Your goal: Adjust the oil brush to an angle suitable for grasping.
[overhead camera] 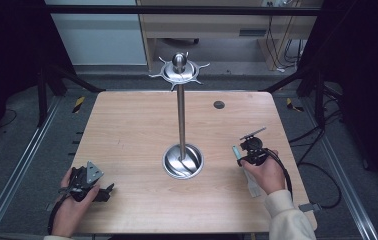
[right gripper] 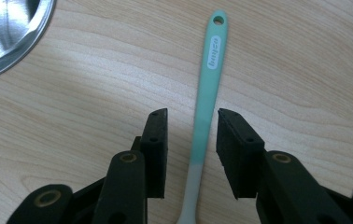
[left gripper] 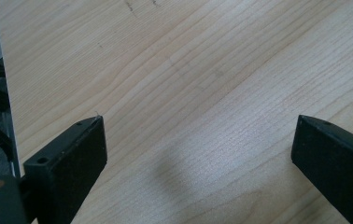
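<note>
A utensil with a mint-green handle [right gripper: 210, 74] lies flat on the wooden table [right gripper: 305, 70]; its hanging hole points away and its pale end runs under my right gripper [right gripper: 191, 116]. The jaws stand either side of the handle with a gap on each side, so they are open and not pressing. In the high view the right gripper [overhead camera: 249, 150] hangs over the utensil [overhead camera: 250, 181] at the table's right. My left gripper [left gripper: 198, 123] is wide open over bare wood, resting near the front left corner [overhead camera: 102, 192].
A steel hanging stand rises mid-table: a round dish base [overhead camera: 183, 161], a tall pole [overhead camera: 181, 115] and a ring of hooks on top [overhead camera: 179, 71]. The base's rim [right gripper: 6, 32] lies close to the right gripper. A dark grommet [overhead camera: 219, 104] sits at the back.
</note>
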### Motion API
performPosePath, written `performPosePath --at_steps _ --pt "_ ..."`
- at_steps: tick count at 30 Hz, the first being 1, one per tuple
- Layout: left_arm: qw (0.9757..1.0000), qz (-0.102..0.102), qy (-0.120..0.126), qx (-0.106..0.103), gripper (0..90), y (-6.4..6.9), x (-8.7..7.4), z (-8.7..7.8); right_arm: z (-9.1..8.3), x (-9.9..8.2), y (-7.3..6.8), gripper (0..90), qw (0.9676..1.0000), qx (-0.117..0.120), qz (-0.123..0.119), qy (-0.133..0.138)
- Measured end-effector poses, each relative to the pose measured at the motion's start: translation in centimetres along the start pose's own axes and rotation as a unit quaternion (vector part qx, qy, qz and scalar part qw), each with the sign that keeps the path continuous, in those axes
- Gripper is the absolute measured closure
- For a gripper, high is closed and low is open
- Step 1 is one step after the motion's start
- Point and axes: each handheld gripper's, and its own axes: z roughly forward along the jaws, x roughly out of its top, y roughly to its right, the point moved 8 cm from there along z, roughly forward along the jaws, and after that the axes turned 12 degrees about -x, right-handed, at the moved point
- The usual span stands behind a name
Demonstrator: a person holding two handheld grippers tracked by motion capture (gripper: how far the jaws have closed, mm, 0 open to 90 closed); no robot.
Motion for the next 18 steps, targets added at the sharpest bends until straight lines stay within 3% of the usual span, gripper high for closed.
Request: performPosePath --at_steps 18 --pt "1.0000 -0.001 0.000 -0.001 3.1 0.0 0.0 0.0 1.4 -1.4 0.1 67.6 0.9985 -0.010 0.005 -0.054"
